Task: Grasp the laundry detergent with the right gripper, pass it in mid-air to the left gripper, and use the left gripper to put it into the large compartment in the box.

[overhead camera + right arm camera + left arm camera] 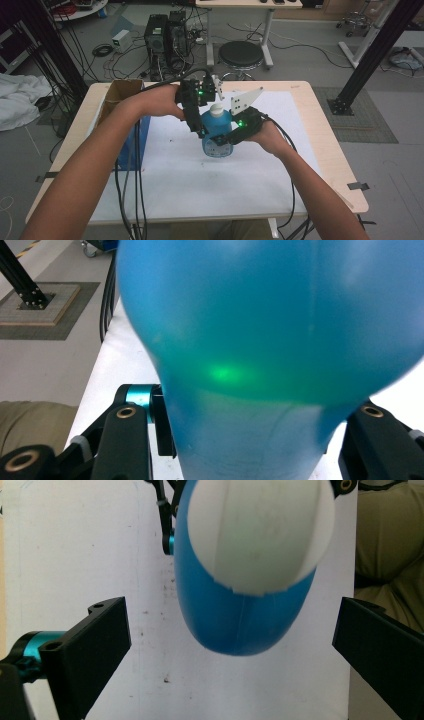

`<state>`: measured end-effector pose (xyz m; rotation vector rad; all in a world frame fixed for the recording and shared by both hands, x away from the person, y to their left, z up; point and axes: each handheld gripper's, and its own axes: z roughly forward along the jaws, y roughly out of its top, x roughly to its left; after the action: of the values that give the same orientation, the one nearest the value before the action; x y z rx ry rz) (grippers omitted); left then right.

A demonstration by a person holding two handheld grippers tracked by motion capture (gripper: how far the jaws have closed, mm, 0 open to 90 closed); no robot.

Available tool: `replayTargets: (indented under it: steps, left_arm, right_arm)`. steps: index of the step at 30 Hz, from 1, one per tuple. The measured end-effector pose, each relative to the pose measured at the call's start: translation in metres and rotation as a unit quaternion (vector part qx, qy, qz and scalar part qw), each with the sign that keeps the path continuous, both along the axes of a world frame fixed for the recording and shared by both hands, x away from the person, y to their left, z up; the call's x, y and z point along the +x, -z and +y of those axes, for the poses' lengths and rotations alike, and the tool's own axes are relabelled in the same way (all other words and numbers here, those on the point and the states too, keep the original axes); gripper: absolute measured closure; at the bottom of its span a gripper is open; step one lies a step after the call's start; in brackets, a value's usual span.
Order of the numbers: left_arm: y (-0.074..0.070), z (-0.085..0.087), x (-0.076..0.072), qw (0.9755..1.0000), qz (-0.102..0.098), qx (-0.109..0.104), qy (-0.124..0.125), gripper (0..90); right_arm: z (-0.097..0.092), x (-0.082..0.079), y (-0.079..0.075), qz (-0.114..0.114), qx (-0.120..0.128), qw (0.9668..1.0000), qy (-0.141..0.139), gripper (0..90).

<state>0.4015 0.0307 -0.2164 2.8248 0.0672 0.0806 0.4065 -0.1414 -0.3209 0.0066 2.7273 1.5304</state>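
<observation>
Right tongs clamp a smooth, rounded blue plastic bottle; left tongs gape apart.

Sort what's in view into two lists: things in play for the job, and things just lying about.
In play:
- blue bottle with white cap
- right claw, closed on the bottle's body
- left claw, open, jaws either side of the cap

Lying about:
- cardboard box at the table's left edge
- black stool behind the table
- computer towers on the floor

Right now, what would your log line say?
right gripper: shut on blue bottle | left gripper: open beside white cap
</observation>
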Motion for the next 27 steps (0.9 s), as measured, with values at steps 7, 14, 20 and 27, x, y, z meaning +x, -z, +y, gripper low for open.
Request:
replayTargets:
  steps: [7, 14, 20, 27]
  left_arm:
    - [0.0, -0.012, 0.001, 1.0, 0.002, 0.0, 0.008, 2.1]
    - [0.001, -0.017, 0.001, 0.9999, 0.001, 0.001, 0.011, 2.1]
    - [0.001, -0.018, 0.001, 0.9999, 0.001, 0.001, 0.011, 2.1]
    - [0.002, -0.019, 0.001, 0.9999, -0.001, 0.002, 0.013, 4.0]
  right_arm:
    - [0.003, -0.002, -0.002, 0.0, 0.001, 1.0, -0.004, 45.6]
    - [0.007, -0.004, -0.005, 0.003, -0.002, 1.0, -0.004, 45.6]
    - [0.008, -0.003, -0.004, 0.003, -0.005, 1.0, -0.003, 45.6]
    - [0.008, -0.004, -0.005, 0.006, -0.006, 1.0, -0.003, 45.5]
